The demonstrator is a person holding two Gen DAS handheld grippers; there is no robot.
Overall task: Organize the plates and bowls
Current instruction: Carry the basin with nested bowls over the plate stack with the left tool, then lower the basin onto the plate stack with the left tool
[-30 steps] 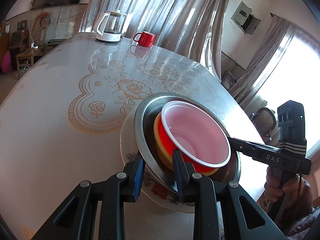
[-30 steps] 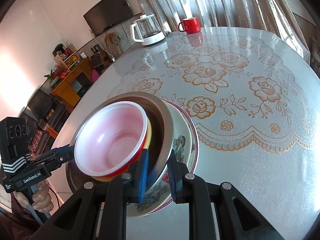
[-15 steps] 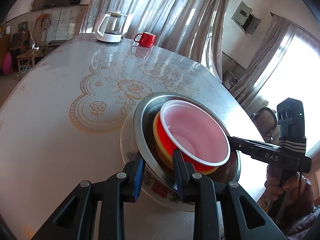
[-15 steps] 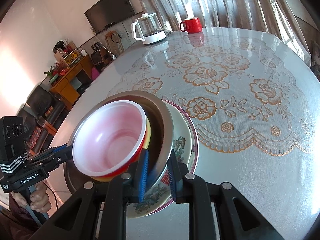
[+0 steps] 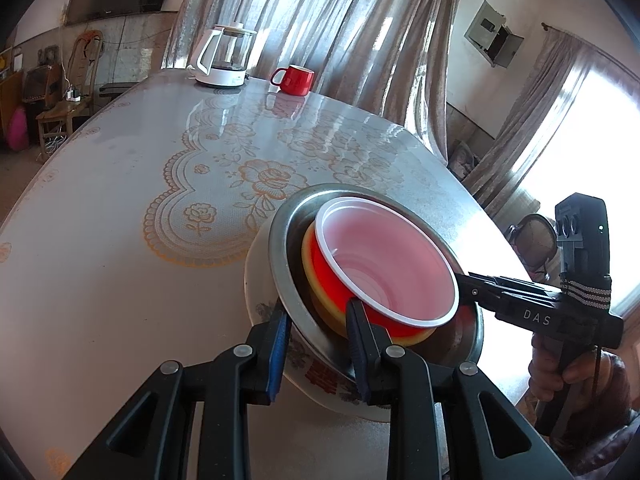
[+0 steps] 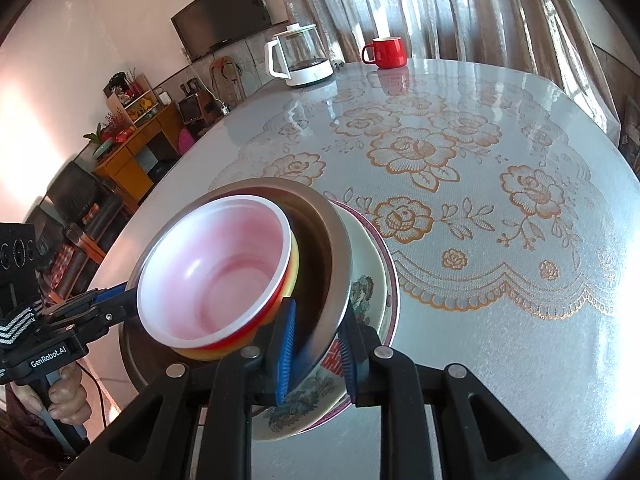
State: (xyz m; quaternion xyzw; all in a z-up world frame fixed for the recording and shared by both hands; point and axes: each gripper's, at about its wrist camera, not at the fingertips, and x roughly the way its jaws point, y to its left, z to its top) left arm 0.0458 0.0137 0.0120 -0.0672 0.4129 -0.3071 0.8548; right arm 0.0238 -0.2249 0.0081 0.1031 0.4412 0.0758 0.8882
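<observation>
Cup [image 5: 384,268] in bowl [image 5: 468,340], bowl on plate [image 5: 260,280], near table [image 5: 120,240] edge; kettle [image 5: 224,56] left of mug [image 5: 294,80], far side.

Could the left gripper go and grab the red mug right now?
Probably not. The left gripper is clamped on the rim of the metal bowl, and the red mug stands far across the table, beside the kettle.

Each camera sits just behind its own gripper, looking forward and down along the fingers, very near the stack of bowls [image 5: 384,276] [image 6: 224,276]. The two views face the stack from opposite sides, so each catches the other gripper across it. Both also share the table [image 5: 120,208] [image 6: 500,320], kettle [image 5: 224,58] [image 6: 298,56], red mug [image 5: 294,79] [image 6: 386,52] and curtains [image 5: 352,32] [image 6: 460,4]
</observation>
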